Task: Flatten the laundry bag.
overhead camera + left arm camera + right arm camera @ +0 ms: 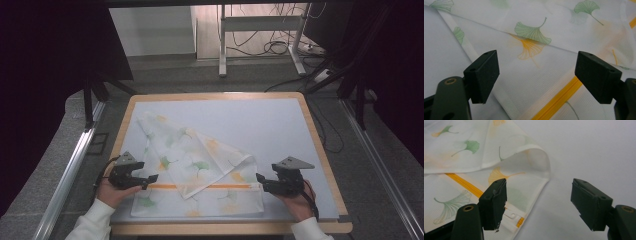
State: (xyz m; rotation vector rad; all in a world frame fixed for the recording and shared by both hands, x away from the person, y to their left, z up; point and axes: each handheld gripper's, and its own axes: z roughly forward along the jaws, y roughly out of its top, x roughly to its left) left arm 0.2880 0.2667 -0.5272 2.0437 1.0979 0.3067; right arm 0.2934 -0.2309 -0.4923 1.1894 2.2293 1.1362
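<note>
A white mesh cloth bag (192,165) printed with green and yellow ginkgo leaves lies partly folded on the table, an orange zipper (200,186) running across its near part. My left gripper (151,178) hovers open at the bag's left edge, its jaws wide over the cloth (534,75) and the zipper (559,98). At the bag's right edge my right gripper (259,178) stands open, one jaw over the cloth corner (524,192) near the zipper end (519,221), the other over bare mat. Neither holds anything.
A pale mat (280,130) covers the wooden table (322,150). Metal rails (70,170) run along both sides. A table frame (260,30) and cables (280,47) lie on the floor behind. A hand (112,192) and white sleeves enter at the bottom.
</note>
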